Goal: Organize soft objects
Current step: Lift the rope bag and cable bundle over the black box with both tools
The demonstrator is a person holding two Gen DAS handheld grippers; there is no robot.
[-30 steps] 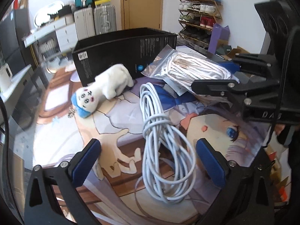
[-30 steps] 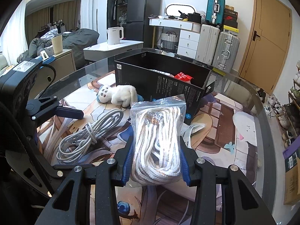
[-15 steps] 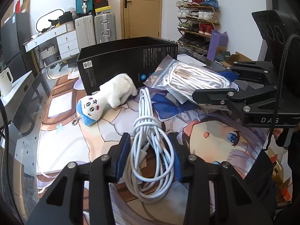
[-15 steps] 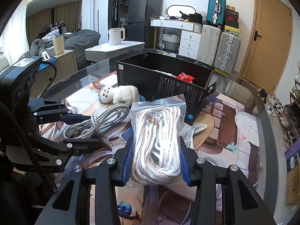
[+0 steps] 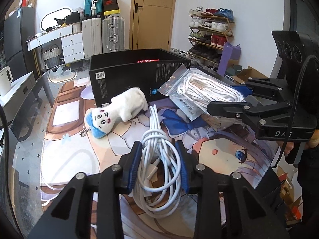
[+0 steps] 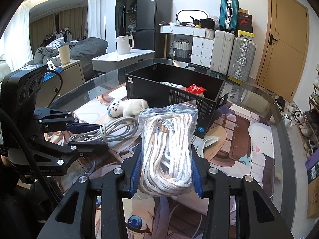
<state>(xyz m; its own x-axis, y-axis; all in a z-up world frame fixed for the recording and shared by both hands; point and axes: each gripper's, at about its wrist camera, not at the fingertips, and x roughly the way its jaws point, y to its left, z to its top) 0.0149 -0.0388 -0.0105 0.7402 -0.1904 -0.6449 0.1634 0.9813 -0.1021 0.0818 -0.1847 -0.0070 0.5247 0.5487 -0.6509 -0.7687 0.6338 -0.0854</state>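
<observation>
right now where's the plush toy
In the left wrist view, the plush toy lies on the mat against the black box, left of the cable bundle.

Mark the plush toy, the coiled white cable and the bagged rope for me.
plush toy (image 5: 127, 104): left wrist view, on its white body.
coiled white cable (image 5: 157, 139): left wrist view, on the wrapped knot.
bagged rope (image 6: 167, 149): right wrist view, on the rope's middle.

Plush toy (image 5: 121, 109) lies before box (image 5: 127, 79), seemingly touching it.
</observation>
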